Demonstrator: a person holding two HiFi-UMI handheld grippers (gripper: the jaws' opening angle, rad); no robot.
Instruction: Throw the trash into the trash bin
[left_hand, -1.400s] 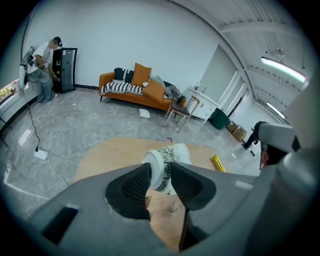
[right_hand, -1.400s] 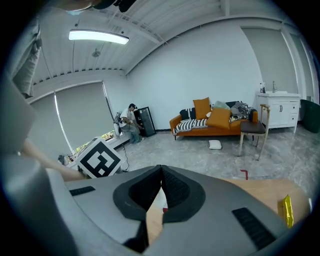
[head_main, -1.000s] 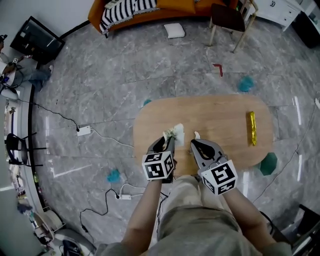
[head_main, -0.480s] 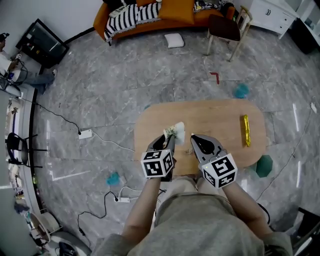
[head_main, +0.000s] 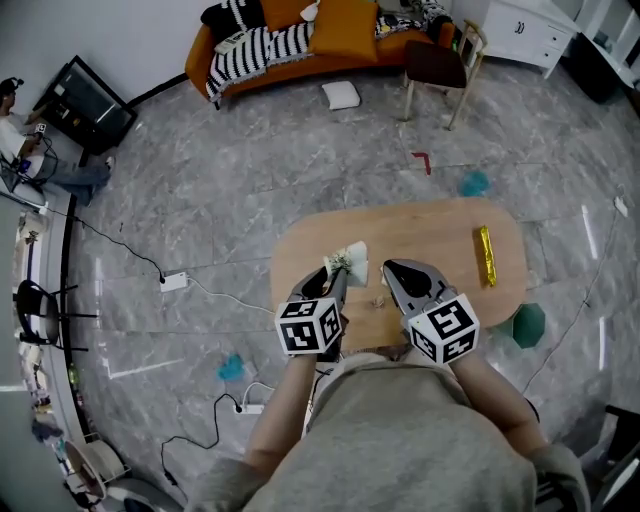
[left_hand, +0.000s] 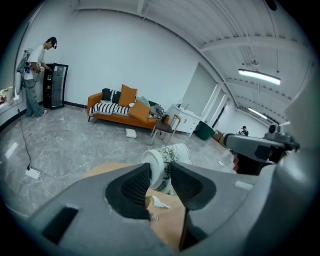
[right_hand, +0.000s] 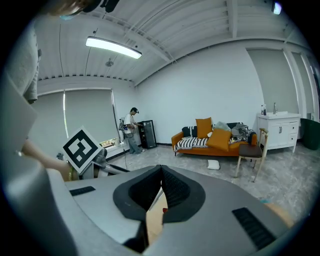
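**Cup clamped in left gripper, right gripper closed and empty**

My left gripper has the paper cup, white with a green plant print. The jaws stand partway apart and are clamped on the cup's wall near the rim. In the left gripper view the cup lies on its side between the pads, mouth turned to the left. It's held over the near left part of the wooden table.

My right gripper sits just right of the cup, not touching it. The right gripper view shows its jaws meeting at the tips, and I see nothing between them.

A small white scrap lies on the table near the front edge, between the two grippers. A gold wrapper lies at the table's right end, well apart from both.
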